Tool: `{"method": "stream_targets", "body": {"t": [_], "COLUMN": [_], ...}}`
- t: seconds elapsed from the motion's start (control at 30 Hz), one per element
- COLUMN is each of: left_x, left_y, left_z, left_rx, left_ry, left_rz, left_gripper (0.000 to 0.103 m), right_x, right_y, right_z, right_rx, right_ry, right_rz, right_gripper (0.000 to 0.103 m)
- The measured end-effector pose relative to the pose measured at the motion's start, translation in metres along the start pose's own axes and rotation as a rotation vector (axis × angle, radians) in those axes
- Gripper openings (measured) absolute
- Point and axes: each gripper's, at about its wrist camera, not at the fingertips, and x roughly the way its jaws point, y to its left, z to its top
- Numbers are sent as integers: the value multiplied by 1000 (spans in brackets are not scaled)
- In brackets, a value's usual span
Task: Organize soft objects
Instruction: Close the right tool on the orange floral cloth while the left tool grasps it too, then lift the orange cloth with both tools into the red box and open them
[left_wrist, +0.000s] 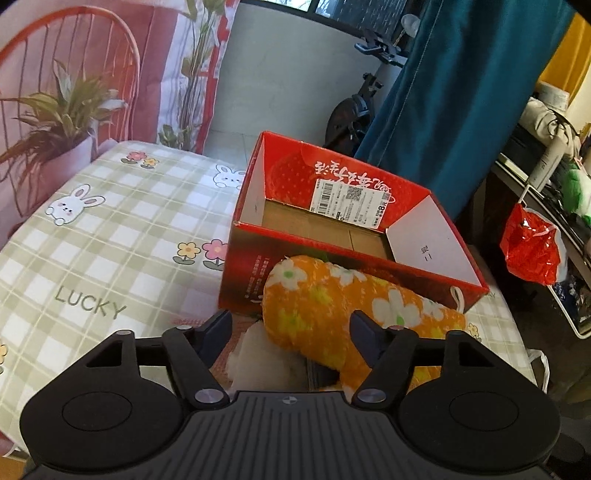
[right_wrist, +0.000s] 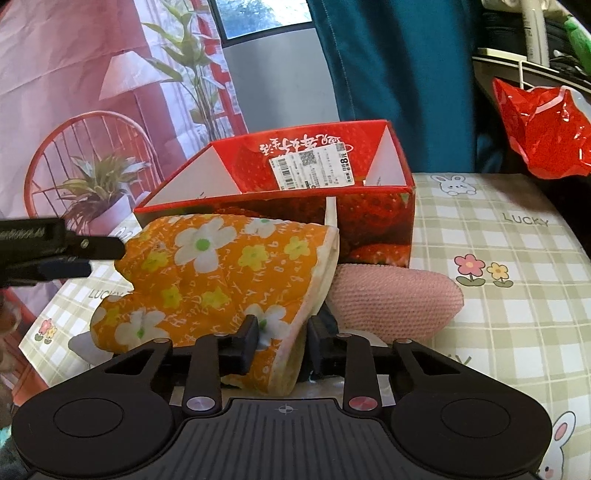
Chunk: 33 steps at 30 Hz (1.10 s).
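The right tongs (right_wrist: 282, 345) are clamped on the cuff edge of an orange flowered oven mitt (right_wrist: 207, 273), the fabric pinched between their two dark fingers. The left tongs (left_wrist: 291, 326) stand apart around the mitt's other end; in the right wrist view their fingers (right_wrist: 74, 254) reach in from the left, one above and one below the mitt's tip, and I cannot tell whether the pads press on the cloth. The mitt spans the space between the two pairs of tongs, just ahead of both and directly in front of the box. Beyond the right tongs, partly tucked under the mitt's cuff, lies a pink knitted soft piece (right_wrist: 399, 295), which touches the box's front wall. Under the mitt, close to the left tongs, a white fluffy item (left_wrist: 258, 354) shows. Straight ahead of both tongs sits a red strawberry-printed box (left_wrist: 424, 258), open at the top, with a white shipping label (left_wrist: 349, 201) stuck on its far inner wall. All of this rests on a bed covered by a green checked sheet (left_wrist: 110, 258) printed with rabbits, flowers and the word LUCKY. Farther off to the right of the tongs hang a teal curtain (left_wrist: 461, 92) and a crumpled red plastic bag (right_wrist: 539, 129).
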Motion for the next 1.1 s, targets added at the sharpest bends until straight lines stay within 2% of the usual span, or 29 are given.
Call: {"method": "stream_targets", "body": {"t": [0.17, 0.2, 0.4, 0.67, 1.1], "left_x": [21, 24, 23, 3, -18], "left_y": [6, 8, 6, -15, -31], "left_z": [7, 7, 9, 17, 31], "left_rx": [-49, -55, -44, 79, 108], "left_ry": [49, 56, 53, -24, -110], "left_rz": [-43, -53, -49, -53, -77], "left_gripper": [65, 56, 25, 17, 17], "right_x": [3, 4, 5, -8, -30], "right_y": [-1, -1, -1, -3, -2], "right_z": [3, 3, 10, 21, 36], "right_rx": [4, 3, -2, -3, -11], "right_ry": [2, 2, -3, -53, -130], "right_rz": [-2, -3, -6, 0, 5], "right_gripper": [24, 23, 19, 12, 11]}}
